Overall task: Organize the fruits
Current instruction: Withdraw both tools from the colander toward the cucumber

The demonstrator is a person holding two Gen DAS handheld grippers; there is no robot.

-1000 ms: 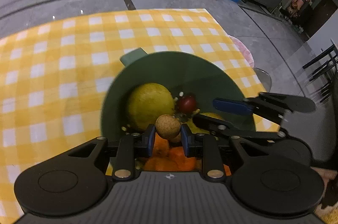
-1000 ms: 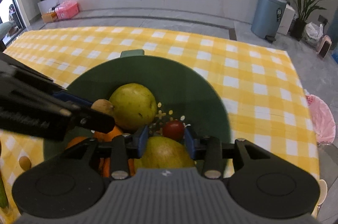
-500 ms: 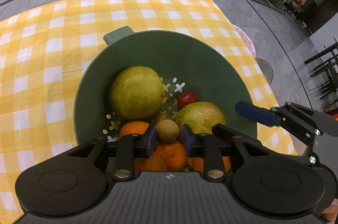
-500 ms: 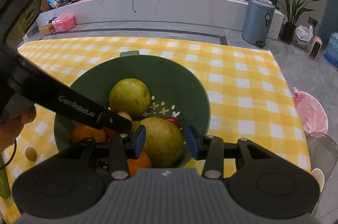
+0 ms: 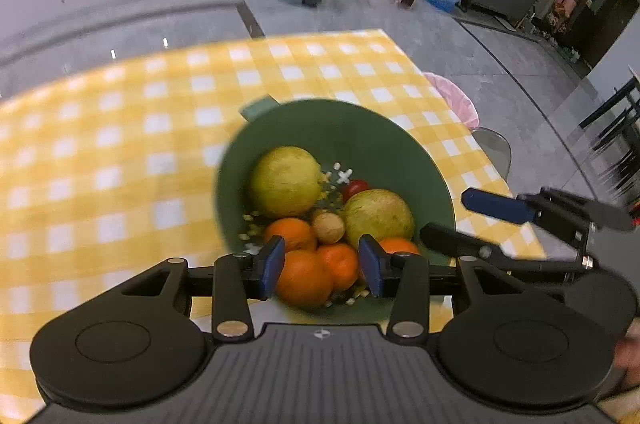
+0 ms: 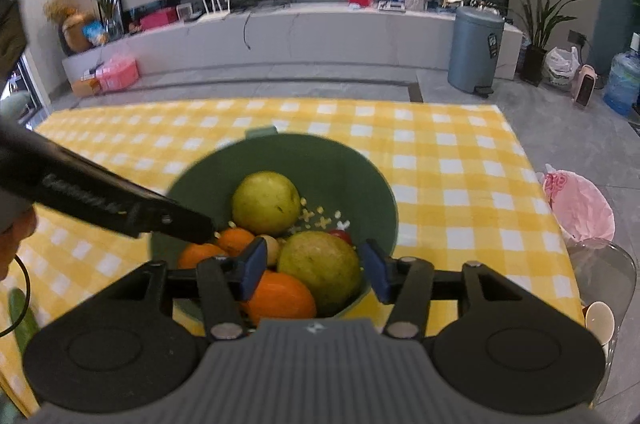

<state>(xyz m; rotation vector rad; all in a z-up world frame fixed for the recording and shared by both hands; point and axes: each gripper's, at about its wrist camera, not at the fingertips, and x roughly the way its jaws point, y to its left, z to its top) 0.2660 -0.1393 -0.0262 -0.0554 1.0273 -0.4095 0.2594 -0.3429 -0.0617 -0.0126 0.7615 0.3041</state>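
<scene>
Left wrist view: our left gripper [image 5: 320, 266] sits at lower centre with fingers spread and nothing between them, hovering over the near rim of the green colander bowl [image 5: 360, 136]. The bowl holds two yellow-green pears [image 5: 285, 181], a small red fruit [image 5: 356, 187], a small brown round fruit [image 5: 328, 227] and several oranges [image 5: 304, 278]. The right gripper [image 5: 472, 220] comes in from the right edge, fingers apart and empty. We judge the drop-off step done here; the fruit we see is in the bowl. Frame is motion-blurred and no writing is legible. Right wrist view: the right gripper fingers are released around nothing, framing the nearer pear at centre-bottom. The left gripper's arm crosses from the left edge, its tip at the bowl rim; it carries light lettering, too blurred to read. A green cucumber-like item [image 6: 22, 316] lies on the yellow checked cloth [image 6: 440, 144] at lower left. Next move likely calls for backing off and checking for leftover pieces outside the bowl.
</scene>
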